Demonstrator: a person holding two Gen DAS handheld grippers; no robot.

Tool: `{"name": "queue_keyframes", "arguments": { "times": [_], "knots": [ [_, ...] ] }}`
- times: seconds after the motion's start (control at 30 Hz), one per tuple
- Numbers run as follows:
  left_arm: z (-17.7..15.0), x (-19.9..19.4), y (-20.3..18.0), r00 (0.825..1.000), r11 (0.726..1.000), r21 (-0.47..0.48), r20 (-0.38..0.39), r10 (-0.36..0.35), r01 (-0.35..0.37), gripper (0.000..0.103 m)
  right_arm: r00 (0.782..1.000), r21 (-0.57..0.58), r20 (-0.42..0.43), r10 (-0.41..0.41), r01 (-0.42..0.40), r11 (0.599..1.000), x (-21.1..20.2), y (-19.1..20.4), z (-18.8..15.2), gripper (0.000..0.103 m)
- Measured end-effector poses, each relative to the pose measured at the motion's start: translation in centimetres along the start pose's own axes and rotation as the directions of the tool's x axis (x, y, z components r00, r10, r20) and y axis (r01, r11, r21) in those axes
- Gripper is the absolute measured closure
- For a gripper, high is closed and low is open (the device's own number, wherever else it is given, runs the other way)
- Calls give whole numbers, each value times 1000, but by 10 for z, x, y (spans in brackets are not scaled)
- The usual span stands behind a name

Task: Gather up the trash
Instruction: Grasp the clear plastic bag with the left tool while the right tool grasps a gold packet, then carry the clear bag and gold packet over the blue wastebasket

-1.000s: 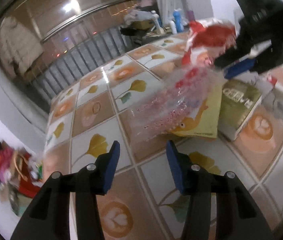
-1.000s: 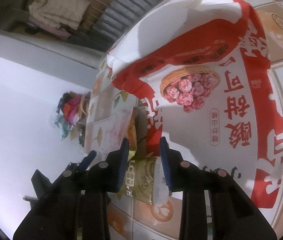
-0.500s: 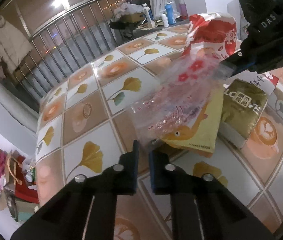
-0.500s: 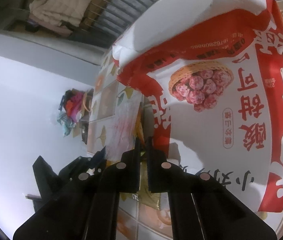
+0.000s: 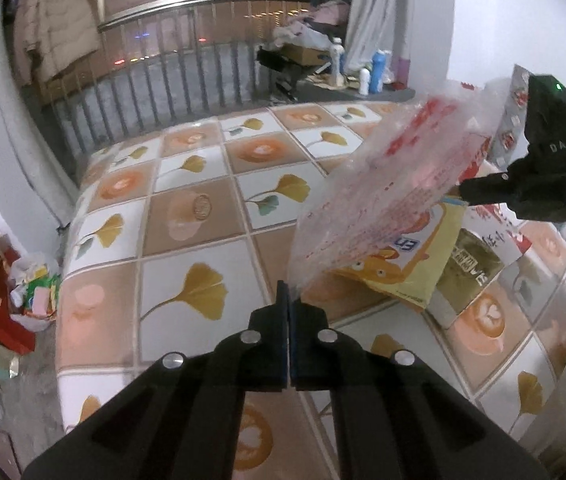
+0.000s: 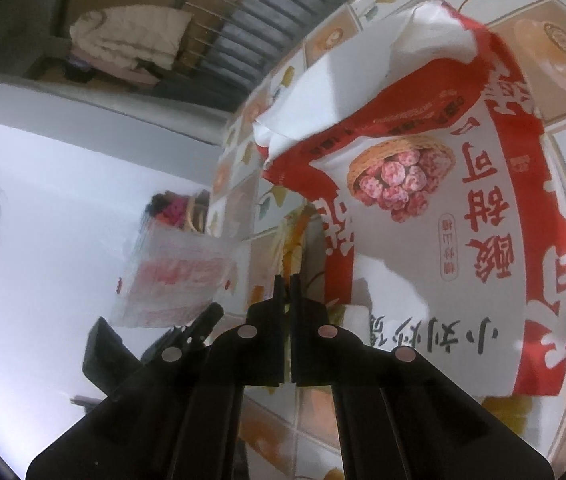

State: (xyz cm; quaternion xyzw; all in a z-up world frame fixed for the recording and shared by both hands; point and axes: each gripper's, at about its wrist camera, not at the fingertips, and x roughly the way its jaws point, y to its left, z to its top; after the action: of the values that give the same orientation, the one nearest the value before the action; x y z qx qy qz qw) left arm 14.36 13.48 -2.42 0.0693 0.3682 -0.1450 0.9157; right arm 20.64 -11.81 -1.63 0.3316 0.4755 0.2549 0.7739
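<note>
My left gripper (image 5: 289, 294) is shut on the corner of a clear plastic bag with red print (image 5: 387, 196), lifted above the tiled tabletop (image 5: 187, 248). The bag also shows in the right wrist view (image 6: 179, 276), with the left gripper (image 6: 155, 344) below it. My right gripper (image 6: 287, 280) is shut; a big red-and-white snack bag (image 6: 463, 208) hangs close in front of it, and its jaws seem to pinch that bag's edge. In the left wrist view the right gripper (image 5: 539, 184) is at the far right, beside the clear bag.
A yellow packet with a cartoon fish (image 5: 407, 268) and an olive-green packet (image 5: 467, 276) lie on the tabletop under the lifted bag. Bags of clutter (image 5: 7, 292) sit on the floor at left. A metal railing (image 5: 171, 76) runs behind the table.
Both grippers went from open to shut. The left closed on the clear bag's corner and lifted it; the right closed by the snack bag's edge.
</note>
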Motion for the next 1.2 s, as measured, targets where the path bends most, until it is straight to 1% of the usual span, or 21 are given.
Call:
{"name": "queue_keyframes", "arguments": {
  "times": [0.07, 0.17, 0.47, 0.53, 0.83, 1.03, 1.1, 1.2],
  "knots": [
    [-1, -8, 0, 1000, 1000, -11, 17, 19, -19, 103, 1000, 2, 7, 16, -16, 1000, -4, 1, -1, 103],
    [-3, -18, 1, 999, 999, -29, 35, 26, -25, 103, 999, 1, 19, 37, -37, 999, -10, 3, -2, 103],
    [-3, -48, -6, 997, 999, -45, 79, 20, -16, 103, 996, -7, 55, 74, -73, 997, -39, 1, -16, 103],
    [-2, -54, -8, 996, 999, -41, 87, 17, -13, 103, 994, -2, 61, 87, -87, 996, -38, 3, -18, 103],
    [9, -86, -33, 990, 1000, 11, 141, 5, -6, 103, 984, 9, 122, 131, -133, 991, -79, -7, -35, 103],
    [19, -105, -66, 983, 997, 67, 179, -49, 37, 103, 971, 19, 189, 144, -151, 988, -113, -21, -53, 103],
    [25, -109, -81, 979, 994, 92, 189, -78, 62, 103, 964, 26, 226, 143, -153, 988, -130, -29, -60, 103],
    [36, -111, -109, 972, 984, 143, 195, -132, 105, 103, 946, 47, 292, 142, -162, 986, -157, -47, -71, 103]
  ]
}}
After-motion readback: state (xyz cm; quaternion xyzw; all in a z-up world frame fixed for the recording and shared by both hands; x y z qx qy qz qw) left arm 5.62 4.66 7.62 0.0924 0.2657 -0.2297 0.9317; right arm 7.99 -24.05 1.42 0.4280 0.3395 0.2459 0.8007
